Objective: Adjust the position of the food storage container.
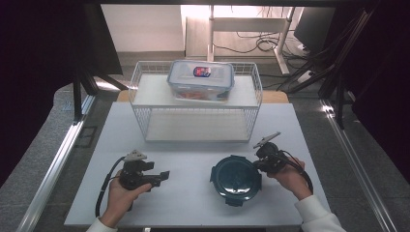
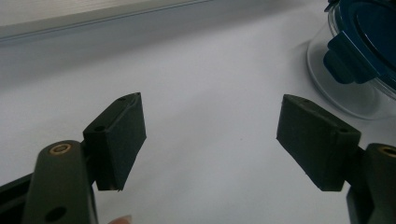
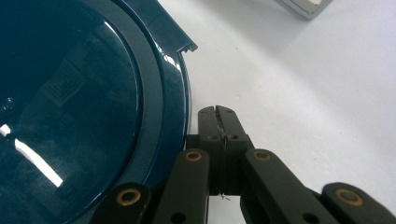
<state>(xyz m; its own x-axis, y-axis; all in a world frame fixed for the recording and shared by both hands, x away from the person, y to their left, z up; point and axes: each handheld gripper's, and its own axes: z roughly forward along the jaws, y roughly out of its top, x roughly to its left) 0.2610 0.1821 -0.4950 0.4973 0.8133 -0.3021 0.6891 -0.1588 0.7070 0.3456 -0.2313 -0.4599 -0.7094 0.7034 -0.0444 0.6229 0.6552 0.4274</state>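
A round glass container with a dark teal snap lid point(image 1: 236, 179) stands on the white table point(image 1: 193, 203) at front right of centre. My right gripper point(image 1: 259, 164) is at the container's right edge. In the right gripper view its fingertips point(image 3: 217, 112) are pressed together with nothing between them, right beside the lid's rim point(image 3: 163, 93). One lid latch point(image 3: 175, 35) sticks out ahead of them. My left gripper point(image 1: 166, 175) rests low at front left, pointing toward the container. Its jaws point(image 2: 211, 107) stand wide and empty, and the container point(image 2: 359, 56) lies beyond them at upper right.
A white wire rack point(image 1: 196, 104) stands at the back of the table. A clear rectangular box with a blue-rimmed lid point(image 1: 201, 79) sits on its top shelf. Bare table lies between the rack and the two grippers. Metal rails point(image 1: 58, 159) run along both sides.
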